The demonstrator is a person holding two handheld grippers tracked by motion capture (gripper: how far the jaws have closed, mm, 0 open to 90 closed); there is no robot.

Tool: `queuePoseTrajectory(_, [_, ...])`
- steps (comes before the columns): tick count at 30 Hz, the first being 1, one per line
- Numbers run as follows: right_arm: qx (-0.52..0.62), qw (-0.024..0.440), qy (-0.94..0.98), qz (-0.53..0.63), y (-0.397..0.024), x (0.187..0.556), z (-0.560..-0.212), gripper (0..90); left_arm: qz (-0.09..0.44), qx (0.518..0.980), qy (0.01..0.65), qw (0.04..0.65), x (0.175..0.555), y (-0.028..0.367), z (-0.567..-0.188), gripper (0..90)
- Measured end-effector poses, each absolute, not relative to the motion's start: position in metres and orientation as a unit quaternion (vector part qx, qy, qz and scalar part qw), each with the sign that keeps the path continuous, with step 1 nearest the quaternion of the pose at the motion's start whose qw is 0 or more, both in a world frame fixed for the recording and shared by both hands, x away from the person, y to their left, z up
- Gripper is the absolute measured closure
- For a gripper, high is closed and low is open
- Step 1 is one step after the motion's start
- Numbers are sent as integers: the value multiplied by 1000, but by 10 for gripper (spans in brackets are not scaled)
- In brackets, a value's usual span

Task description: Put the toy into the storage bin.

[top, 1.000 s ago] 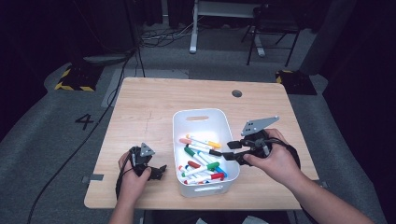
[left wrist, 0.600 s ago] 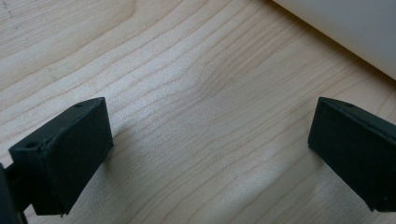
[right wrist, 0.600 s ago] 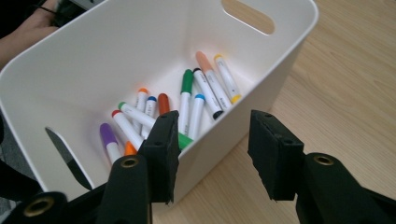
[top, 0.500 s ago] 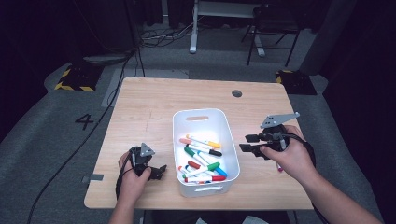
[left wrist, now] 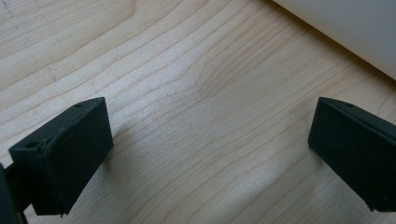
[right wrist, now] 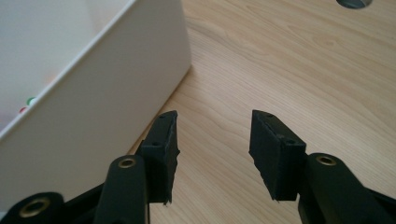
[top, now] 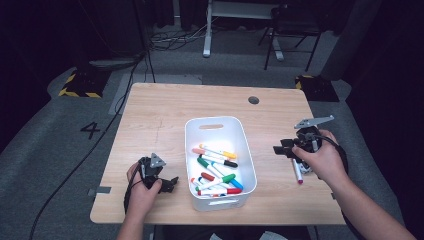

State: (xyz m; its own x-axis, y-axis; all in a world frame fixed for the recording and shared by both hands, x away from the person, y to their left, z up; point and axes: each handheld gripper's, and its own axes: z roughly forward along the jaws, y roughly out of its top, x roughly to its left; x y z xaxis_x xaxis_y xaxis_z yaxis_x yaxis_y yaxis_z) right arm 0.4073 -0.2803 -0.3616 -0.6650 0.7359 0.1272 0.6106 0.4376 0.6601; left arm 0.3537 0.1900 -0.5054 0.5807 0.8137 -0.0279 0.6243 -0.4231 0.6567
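High view, we see our right gripper (top: 281, 149) right of the white bin (top: 245, 145), jaws half open, just opening, empty, left gripper (top: 172, 182) wide open, empty.

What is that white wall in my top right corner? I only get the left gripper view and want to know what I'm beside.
Observer: It is the side of a white bin in the middle of the table, with coloured markers lying inside.
Operator: Any marker outside it?
Observer: One, a white marker with a red end, flat on the table right of the bin, beside the right hand.
Operator: Is the right tool holding anything?
Observer: No. The right tool is open, its jaws just opened a little further, with bare wood between them.
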Motion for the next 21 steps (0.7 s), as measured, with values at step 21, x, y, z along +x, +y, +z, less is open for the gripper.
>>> queuePoseTrajectory(21, [483,89,831,263,-330,440,-421,522,149,830,433,318,354,190,-505,0])
